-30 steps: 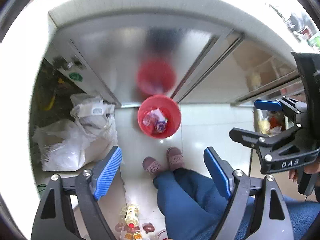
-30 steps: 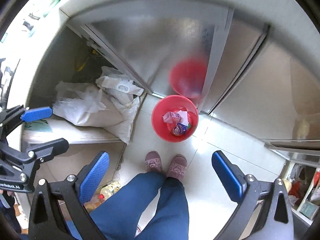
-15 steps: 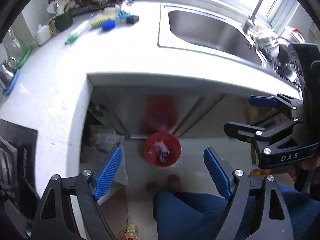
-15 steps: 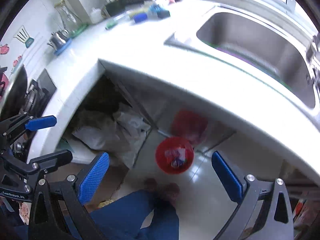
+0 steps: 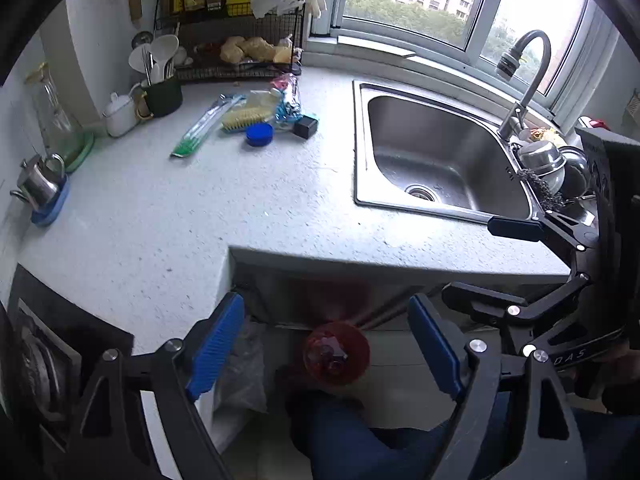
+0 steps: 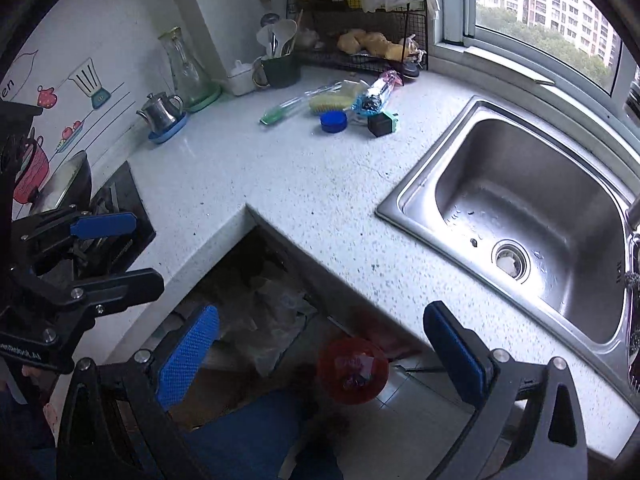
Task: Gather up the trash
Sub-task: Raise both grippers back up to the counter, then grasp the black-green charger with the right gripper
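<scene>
- Left tool: black frame, blue ribbed pads, jaws spread wide, nothing between them; held above the table edge
- Right tool: same build, blue textured pads, jaws spread wide and empty; it also shows at the right margin of the left wrist view
- Table: white speckled stone-like top, L-shaped with a squared inner corner
- Sink: brushed steel, rectangular with rounded corners, round drain; curved tap behind it
- Trash on the table, near the back by the wire rack: crinkled blue-and-pink wrapper, long clear sleeve with a green end, round blue lid, small black box; a yellow-bristled brush lies among them, touching the wrapper
- Red bin: round plastic, on the tiled floor below the table edge, seen between the right tool's pads; contents dim, pink and white scraps only just discernible
- Crumpled plastic bags under the table, in shadow, outlines unclear
- Stove area at left is partly blocked by the left tool
</scene>
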`<state>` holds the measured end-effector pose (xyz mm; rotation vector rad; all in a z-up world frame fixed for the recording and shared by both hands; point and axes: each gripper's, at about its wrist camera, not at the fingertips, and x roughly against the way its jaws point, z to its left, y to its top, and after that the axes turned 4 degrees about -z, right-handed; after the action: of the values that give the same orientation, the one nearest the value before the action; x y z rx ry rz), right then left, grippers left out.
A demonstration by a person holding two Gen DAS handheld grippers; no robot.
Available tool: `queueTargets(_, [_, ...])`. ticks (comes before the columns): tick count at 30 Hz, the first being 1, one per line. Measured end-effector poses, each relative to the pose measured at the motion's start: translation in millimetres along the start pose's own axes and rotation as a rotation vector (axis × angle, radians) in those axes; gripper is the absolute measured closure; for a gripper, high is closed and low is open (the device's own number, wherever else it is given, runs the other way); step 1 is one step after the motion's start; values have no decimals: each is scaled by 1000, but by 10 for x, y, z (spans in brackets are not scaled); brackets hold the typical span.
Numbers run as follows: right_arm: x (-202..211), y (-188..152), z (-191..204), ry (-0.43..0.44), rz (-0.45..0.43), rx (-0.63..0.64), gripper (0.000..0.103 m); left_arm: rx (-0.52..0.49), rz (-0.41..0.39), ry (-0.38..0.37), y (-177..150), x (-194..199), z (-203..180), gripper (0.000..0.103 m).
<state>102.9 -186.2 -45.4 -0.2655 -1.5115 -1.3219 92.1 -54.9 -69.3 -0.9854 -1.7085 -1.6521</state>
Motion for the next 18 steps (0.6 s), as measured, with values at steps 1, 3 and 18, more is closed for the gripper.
queueTargets(1, [-26,49,-7,3,-6,6,1,-14,-6,22,59,-9,39,21])
queueTargets(3, [-105,162,-33,8,-15,14,1,-45,-23,60,175,-29,112,21])
queueTargets(18, [-918,1203,-416,-24,39,-15,1,-106,89,62,1241,-1098,907,21])
